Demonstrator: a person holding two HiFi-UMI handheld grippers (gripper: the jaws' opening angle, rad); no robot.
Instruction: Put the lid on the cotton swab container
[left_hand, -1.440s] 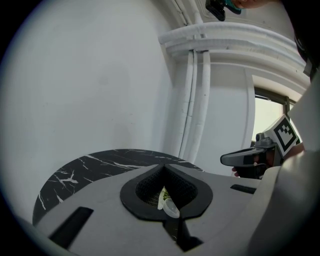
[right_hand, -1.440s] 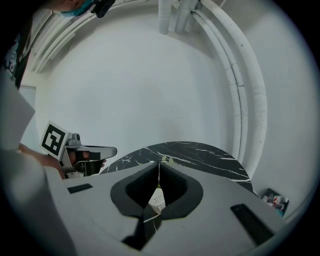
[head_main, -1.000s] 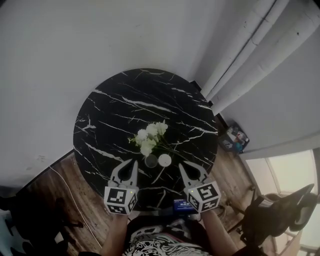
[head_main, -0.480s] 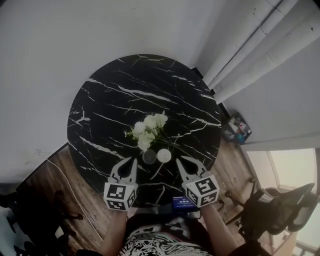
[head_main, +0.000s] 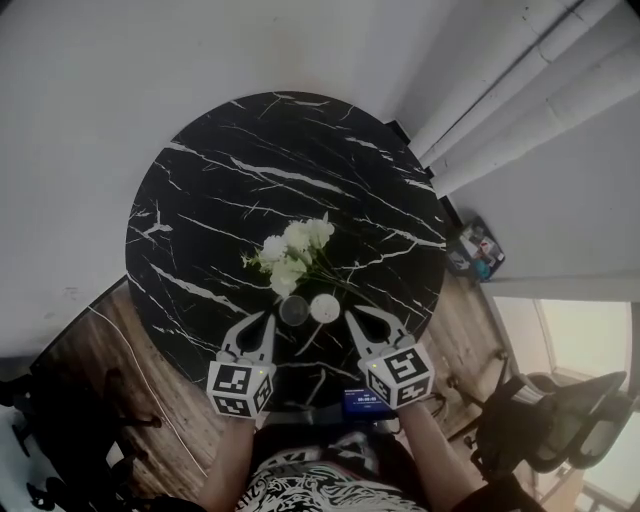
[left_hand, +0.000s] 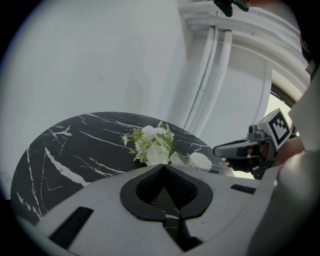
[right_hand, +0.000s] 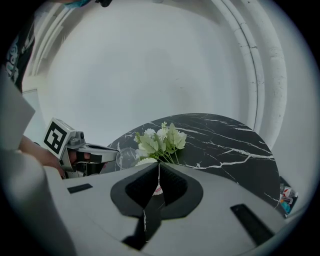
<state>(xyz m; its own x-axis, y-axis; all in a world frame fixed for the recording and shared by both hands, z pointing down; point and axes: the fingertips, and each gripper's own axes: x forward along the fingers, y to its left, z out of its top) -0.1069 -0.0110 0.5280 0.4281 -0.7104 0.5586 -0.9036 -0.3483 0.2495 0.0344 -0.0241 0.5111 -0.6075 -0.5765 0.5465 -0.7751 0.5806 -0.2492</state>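
Observation:
On the round black marble table, the open cotton swab container shows its white swab tips. A clear round lid lies just left of it, apart from it. My left gripper is shut and empty, a little to the near left of the lid. My right gripper, also shut and empty, is just near right of the container. In the left gripper view the container sits beyond my shut jaws, with the right gripper beside it. In the right gripper view the lid lies ahead at the left.
A bunch of white flowers lies just behind the lid and container. A small device with a blue screen sits at the table's near edge. A chair stands at the lower right, and a small box is on the floor by the wall.
The head view has shifted, so the table sits higher in the picture. Both grippers stay shut and keep nearly the same places beside the lid and container.

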